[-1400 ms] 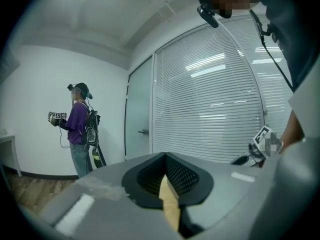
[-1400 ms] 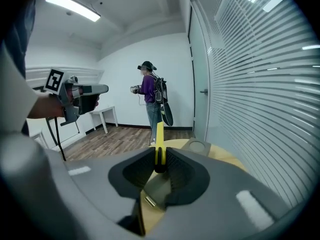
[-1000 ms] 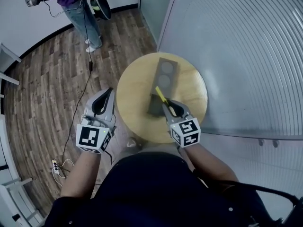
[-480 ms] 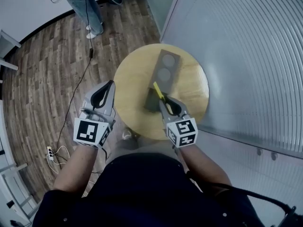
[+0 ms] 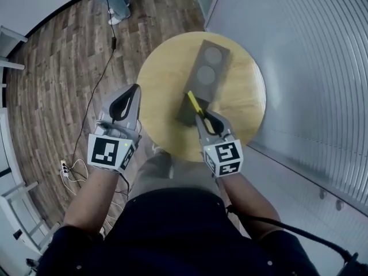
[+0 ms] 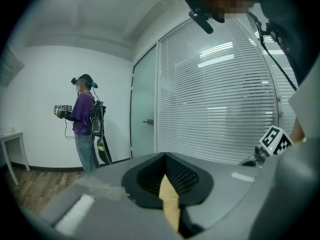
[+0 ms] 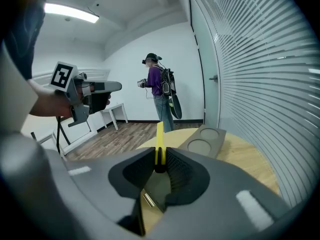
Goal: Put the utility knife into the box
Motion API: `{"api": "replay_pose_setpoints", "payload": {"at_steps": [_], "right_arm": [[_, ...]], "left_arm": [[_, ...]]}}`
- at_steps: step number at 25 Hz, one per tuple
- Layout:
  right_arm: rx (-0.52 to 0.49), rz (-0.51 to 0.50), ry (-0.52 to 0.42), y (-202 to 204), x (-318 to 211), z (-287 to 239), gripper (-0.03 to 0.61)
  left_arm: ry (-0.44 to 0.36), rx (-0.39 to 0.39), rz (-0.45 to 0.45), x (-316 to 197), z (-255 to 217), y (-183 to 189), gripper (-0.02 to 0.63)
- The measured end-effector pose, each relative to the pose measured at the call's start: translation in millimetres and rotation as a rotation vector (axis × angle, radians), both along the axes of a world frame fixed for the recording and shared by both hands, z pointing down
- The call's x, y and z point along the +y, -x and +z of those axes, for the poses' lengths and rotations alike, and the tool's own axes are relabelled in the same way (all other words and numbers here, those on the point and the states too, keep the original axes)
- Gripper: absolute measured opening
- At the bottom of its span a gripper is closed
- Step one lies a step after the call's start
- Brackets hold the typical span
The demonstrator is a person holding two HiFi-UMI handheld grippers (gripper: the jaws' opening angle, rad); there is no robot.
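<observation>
The yellow utility knife (image 5: 195, 103) sticks out forward from my right gripper (image 5: 202, 116), which is shut on its black end. In the right gripper view the knife (image 7: 159, 136) stands up between the jaws of the right gripper (image 7: 159, 160). It hangs over the near end of the long dark grey box (image 5: 208, 68), which lies on the round wooden table (image 5: 167, 79) and has two round recesses at its far end (image 7: 202, 143). My left gripper (image 5: 136, 89) is shut and empty, just off the table's left rim. In its own view the left gripper (image 6: 165, 156) has its tips together.
A wall of blinds (image 5: 299, 68) runs close along the table's right side. A black cable (image 5: 98, 85) trails over the wood floor at left. A person (image 7: 160, 91) in a purple top stands at the far wall. White tables (image 5: 8, 36) stand at the left.
Both grippers have come down a little. The right one still holds the knife over the box's near end, and the left stays beside the table.
</observation>
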State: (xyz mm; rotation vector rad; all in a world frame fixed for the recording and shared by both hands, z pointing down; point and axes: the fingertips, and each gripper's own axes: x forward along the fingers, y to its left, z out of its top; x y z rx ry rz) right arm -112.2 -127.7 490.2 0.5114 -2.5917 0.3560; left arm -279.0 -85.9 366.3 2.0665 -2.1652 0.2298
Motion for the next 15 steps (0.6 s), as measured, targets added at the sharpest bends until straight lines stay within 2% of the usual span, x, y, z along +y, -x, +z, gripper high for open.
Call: {"api": "replay_pose_setpoints", "payload": {"at_steps": [15], "right_arm": [[0.079, -0.011, 0.064, -9, 4, 56, 0.074]], "left_arm": [[0.054, 0.067, 0.023, -12, 54, -14, 0.005]]}}
